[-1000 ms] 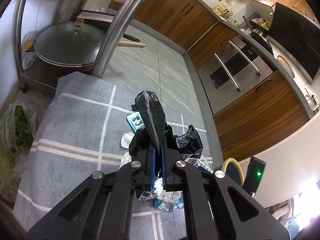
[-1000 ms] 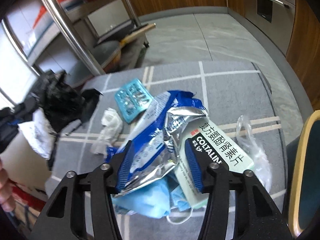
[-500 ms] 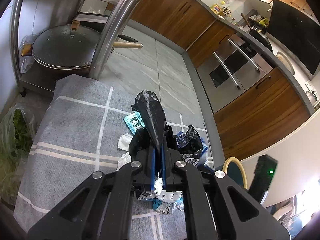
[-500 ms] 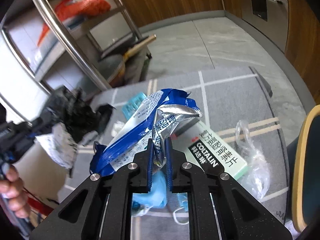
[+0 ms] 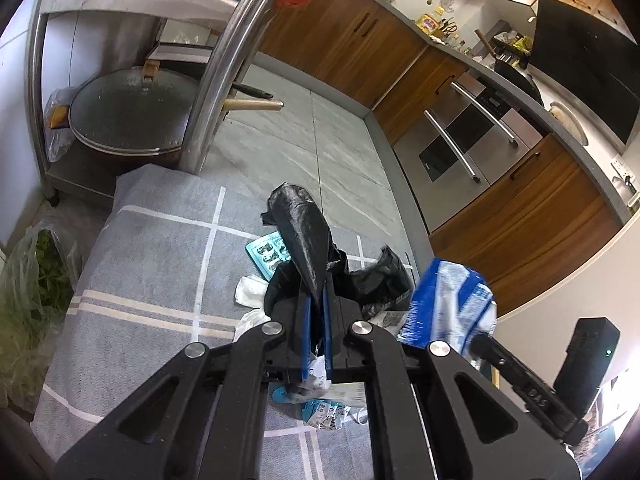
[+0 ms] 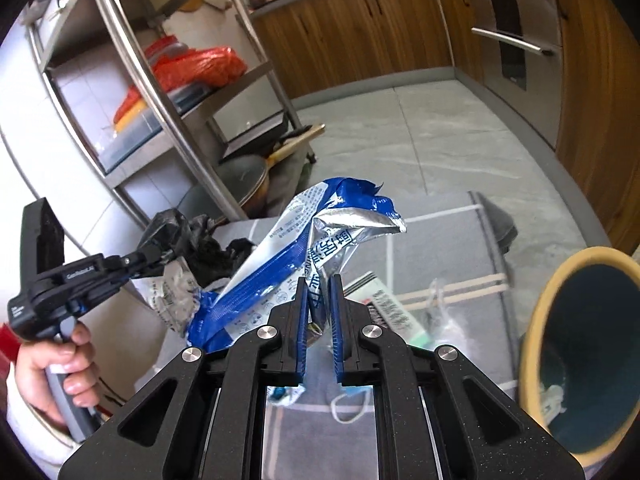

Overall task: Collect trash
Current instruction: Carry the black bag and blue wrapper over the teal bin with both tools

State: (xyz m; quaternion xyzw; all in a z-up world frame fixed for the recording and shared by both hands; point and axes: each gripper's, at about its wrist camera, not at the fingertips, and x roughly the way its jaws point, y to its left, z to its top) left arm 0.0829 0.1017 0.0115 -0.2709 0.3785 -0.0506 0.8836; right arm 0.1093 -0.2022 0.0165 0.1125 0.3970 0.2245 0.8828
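My left gripper point(image 5: 316, 300) is shut on the rim of a black trash bag point(image 5: 304, 240) and holds it up above the grey rug point(image 5: 152, 272). The bag also shows in the right wrist view point(image 6: 192, 240), with the left gripper point(image 6: 160, 254) at the left. My right gripper point(image 6: 318, 288) is shut on a blue and silver foil wrapper point(image 6: 320, 232), lifted off the rug beside the bag. The wrapper shows in the left wrist view point(image 5: 448, 308). On the rug lie a teal blister pack point(image 5: 266, 254), white tissue point(image 5: 248, 294), a green and white medicine box point(image 6: 392, 312), a clear plastic bag point(image 6: 444, 316) and a blue face mask point(image 6: 352, 400).
A steel shelf rack point(image 5: 224, 64) with a lidded pan point(image 5: 128, 116) stands behind the rug. A bag of greens point(image 5: 24, 292) lies at the left. A yellow-rimmed stool point(image 6: 580, 352) stands at the right. Wooden cabinets and an oven point(image 5: 464, 148) line the far wall.
My right gripper closed on the foil wrapper, lifted it off the rug and carried it up toward the black bag. The left gripper kept hold of the bag and rose slightly.
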